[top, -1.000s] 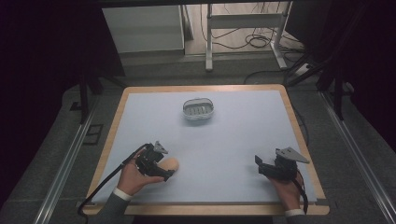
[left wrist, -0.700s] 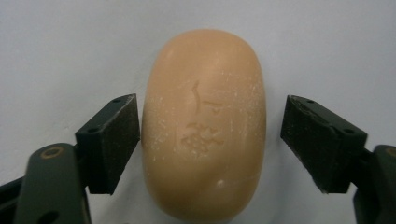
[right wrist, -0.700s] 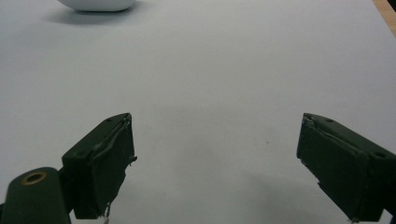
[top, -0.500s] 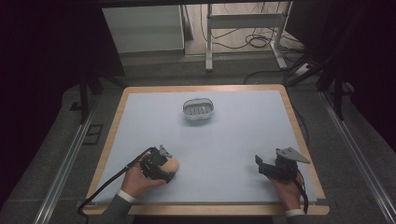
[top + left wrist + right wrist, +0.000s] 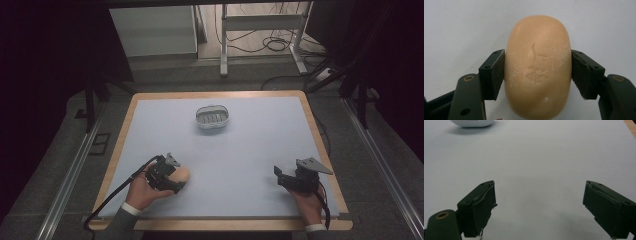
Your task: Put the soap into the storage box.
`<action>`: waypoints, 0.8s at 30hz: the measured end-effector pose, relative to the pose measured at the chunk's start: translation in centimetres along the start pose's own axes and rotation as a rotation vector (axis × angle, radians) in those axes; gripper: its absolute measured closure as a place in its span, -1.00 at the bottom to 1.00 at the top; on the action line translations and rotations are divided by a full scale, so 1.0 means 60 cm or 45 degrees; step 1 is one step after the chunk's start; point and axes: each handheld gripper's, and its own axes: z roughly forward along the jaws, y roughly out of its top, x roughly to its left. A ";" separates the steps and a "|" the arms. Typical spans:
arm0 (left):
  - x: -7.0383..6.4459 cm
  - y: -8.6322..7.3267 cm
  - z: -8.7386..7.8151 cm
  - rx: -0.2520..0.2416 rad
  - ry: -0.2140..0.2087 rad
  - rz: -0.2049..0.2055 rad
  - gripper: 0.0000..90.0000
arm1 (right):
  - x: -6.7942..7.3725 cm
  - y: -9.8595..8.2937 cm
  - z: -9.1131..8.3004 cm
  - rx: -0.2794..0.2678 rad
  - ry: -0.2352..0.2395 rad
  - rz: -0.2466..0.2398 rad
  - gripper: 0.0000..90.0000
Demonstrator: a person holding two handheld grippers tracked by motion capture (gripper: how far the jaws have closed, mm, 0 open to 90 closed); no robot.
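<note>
Soap bar [image 5: 538,67], peach-coloured, seen in the left gripper view: top face carries a pressed-in mark, a few thin strokes above and a denser, crumbled patch below. Looks like stamped characters or a logo, but too worn and flaked to read. High view: same soap [image 5: 181,175] too small to show any mark. White ribbed dish [image 5: 213,118] at the far middle of the mat: no lettering legible. No other text, number or sign readable.

Soap [image 5: 181,175] near left on the table [image 5: 260,150], dish [image 5: 212,118] far centre, right tool [image 5: 286,178] near right
</note>
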 end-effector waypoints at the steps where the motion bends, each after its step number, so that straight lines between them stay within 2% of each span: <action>1: 0.002 0.001 -0.002 -0.011 0.003 -0.009 -0.28 | 0.000 0.000 0.000 0.001 -0.001 0.000 -0.75; 18: 0.028 0.006 -0.017 -0.064 -0.008 -0.055 -0.28 | 0.000 0.000 0.001 0.006 -0.009 0.008 -0.75; 24: 0.032 0.009 -0.022 -0.067 -0.003 -0.049 -0.28 | 0.000 0.000 0.001 0.006 -0.008 0.005 -0.75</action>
